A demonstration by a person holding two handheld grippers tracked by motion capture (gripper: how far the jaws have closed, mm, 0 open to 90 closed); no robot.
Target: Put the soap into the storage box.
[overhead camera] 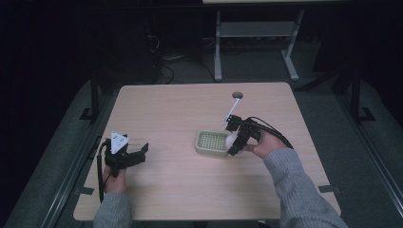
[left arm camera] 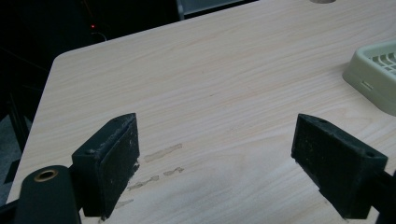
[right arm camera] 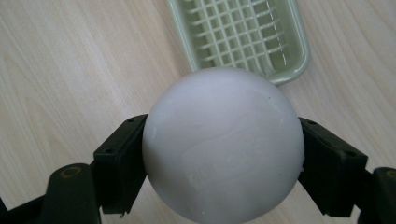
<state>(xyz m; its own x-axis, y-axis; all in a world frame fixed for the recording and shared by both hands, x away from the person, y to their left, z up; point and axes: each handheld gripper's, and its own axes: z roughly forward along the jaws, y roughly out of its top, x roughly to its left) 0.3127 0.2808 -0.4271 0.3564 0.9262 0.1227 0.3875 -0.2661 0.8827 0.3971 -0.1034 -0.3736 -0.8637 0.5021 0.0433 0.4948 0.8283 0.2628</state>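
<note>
The right gripper point(overhead camera: 236, 141) is clamped on a white ball point(overhead camera: 231, 140); in the right gripper view both jaws press the ball point(right arm camera: 223, 144) at its widest line, one on each side. It hangs at the right-hand end of a pale green slotted tray point(overhead camera: 212, 143), the ball over or just past the tray's rim.

From the ball, the tray's open grid lies toward 9 o'clock in the high view. In the right gripper view the tray point(right arm camera: 243, 35) sits at 12 o'clock, beyond the ball. The tray's long axis runs from 9 to 3 o'clock across the table point(overhead camera: 166, 109). The right hand point(overhead camera: 261, 142) is much the nearer to the tray.

The left gripper point(overhead camera: 130, 156) rests at 9 o'clock from the tray, well apart from it, jaws spread wide over bare wood with nothing between them.

A thin white rod point(overhead camera: 231, 110) slants up at 12 o'clock from the right gripper; what it is cannot be told. A round hole point(overhead camera: 237, 95) in the tabletop lies beyond it. Judging from this layout, nothing obstructs a short move of the ball over the grid.
</note>
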